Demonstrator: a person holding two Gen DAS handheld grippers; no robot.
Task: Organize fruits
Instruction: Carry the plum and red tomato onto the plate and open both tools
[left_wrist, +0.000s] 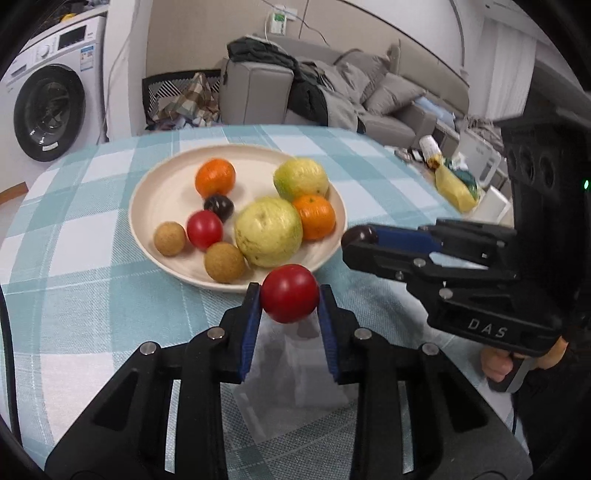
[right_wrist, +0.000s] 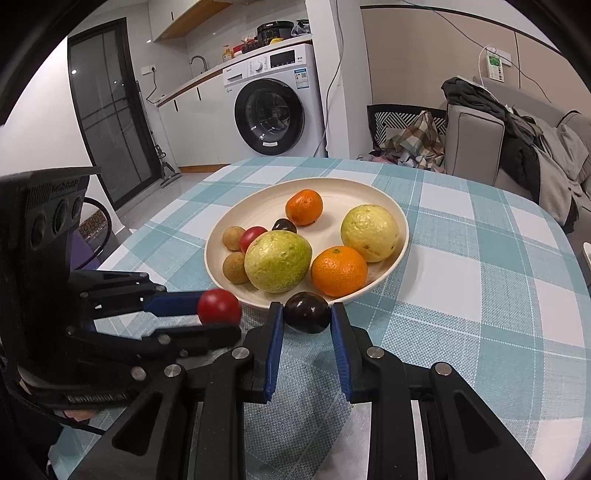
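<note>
A cream plate (left_wrist: 162, 192) (right_wrist: 343, 192) on the checked tablecloth holds two oranges (left_wrist: 215, 177) (left_wrist: 314, 217), two yellow-green guavas (left_wrist: 268, 230) (left_wrist: 301, 178), a red tomato (left_wrist: 204, 229), a dark plum (left_wrist: 218, 207) and two brown longans (left_wrist: 169, 238) (left_wrist: 224, 262). My left gripper (left_wrist: 289, 295) (right_wrist: 219, 314) is shut on a red tomato (left_wrist: 289, 292) (right_wrist: 219, 306) just in front of the plate's near rim. My right gripper (right_wrist: 306, 314) (left_wrist: 360, 240) is shut on a dark plum (right_wrist: 306, 312) (left_wrist: 359, 235), right of the left gripper, beside the plate.
A washing machine (right_wrist: 275, 110) stands beyond the table. A grey sofa (left_wrist: 388, 99) with clothes and a basket of laundry (right_wrist: 410, 133) are behind. A yellow bag and a bottle (left_wrist: 448, 177) lie off the table's right side.
</note>
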